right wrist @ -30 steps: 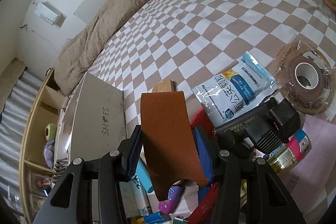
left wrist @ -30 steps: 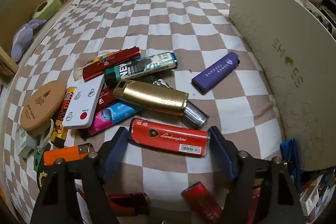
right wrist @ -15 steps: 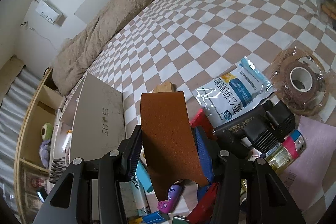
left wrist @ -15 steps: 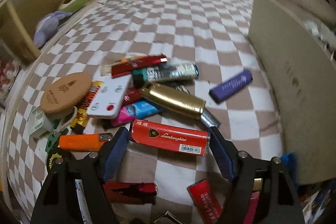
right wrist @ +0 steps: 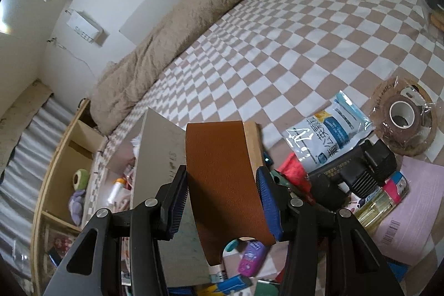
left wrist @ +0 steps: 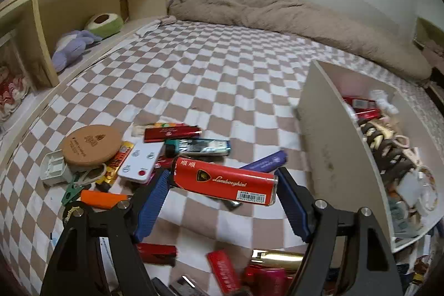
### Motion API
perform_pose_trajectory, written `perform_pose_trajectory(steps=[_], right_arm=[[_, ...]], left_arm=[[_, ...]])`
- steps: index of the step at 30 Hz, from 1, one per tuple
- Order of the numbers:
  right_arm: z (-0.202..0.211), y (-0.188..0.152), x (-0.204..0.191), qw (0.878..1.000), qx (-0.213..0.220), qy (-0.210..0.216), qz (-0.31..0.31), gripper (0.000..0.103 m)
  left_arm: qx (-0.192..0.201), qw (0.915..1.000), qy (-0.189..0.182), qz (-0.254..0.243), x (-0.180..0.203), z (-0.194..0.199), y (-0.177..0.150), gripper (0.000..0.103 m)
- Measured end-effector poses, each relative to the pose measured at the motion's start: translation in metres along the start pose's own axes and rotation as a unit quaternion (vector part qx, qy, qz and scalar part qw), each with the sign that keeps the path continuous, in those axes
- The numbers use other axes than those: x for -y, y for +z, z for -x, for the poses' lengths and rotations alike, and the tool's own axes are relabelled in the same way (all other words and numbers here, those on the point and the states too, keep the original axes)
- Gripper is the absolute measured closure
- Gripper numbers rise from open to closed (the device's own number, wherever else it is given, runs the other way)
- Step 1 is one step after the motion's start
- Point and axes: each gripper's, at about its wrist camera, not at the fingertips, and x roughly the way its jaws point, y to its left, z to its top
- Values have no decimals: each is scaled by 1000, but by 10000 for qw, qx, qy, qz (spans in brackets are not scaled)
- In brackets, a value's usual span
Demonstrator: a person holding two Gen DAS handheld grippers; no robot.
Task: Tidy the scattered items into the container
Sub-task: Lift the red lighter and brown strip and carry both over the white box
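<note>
Blue ribbed pads (left wrist: 151,208) of the left gripper (left wrist: 222,201) are closed on a red lighter (left wrist: 225,181), which is held crosswise above the checkered bedcover (left wrist: 211,79). A yellow crest, the word "Lamborghini" and a barcode label are seen on its side. The right gripper (right wrist: 222,201) is closed on a brown leather piece (right wrist: 222,176) with a pale wooden edge. To the right of the lighter, the white box (left wrist: 327,157) is seen open; red packs, a dark patterned object and other small things are lying in it. More lighters and a round cork coaster (left wrist: 91,145) are scattered on the cover.
</note>
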Motion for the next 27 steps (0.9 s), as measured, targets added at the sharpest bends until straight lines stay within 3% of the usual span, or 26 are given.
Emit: perform_pose_trajectory(steps=[12, 27], right_arm=[[25, 6, -15, 9984, 460, 312, 122, 53], [50, 1, -83, 9895, 623, 1091, 714, 53]], left_arm=[[539, 9979, -370, 21, 20, 33, 9, 26], [1193, 9874, -1000, -295, 68, 93, 32, 26]])
